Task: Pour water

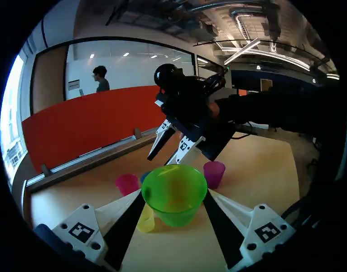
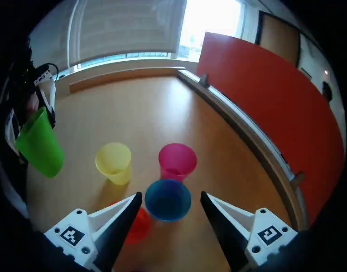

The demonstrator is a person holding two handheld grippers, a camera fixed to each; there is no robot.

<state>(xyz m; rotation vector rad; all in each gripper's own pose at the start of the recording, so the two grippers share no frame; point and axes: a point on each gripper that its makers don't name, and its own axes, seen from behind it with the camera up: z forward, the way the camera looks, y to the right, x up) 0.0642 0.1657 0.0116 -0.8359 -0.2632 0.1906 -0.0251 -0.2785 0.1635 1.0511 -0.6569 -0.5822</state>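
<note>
My left gripper (image 1: 173, 191) is shut on a green cup (image 1: 174, 195), held upright above the wooden table (image 1: 255, 167). In the right gripper view that green cup (image 2: 40, 143) hangs at the far left, lifted off the table in the left gripper (image 2: 40, 106). My right gripper (image 2: 170, 194) is open, its fingers apart on either side of a blue cup (image 2: 168, 199) without touching it. In the left gripper view the right gripper (image 1: 161, 159) hovers over the cups, held by a dark-sleeved arm.
A yellow cup (image 2: 113, 162), a pink cup (image 2: 177, 161) and a red cup (image 2: 138, 224) stand around the blue one. A red partition (image 2: 273, 104) runs along the table's far edge. A person (image 1: 100, 79) stands behind glass in the background.
</note>
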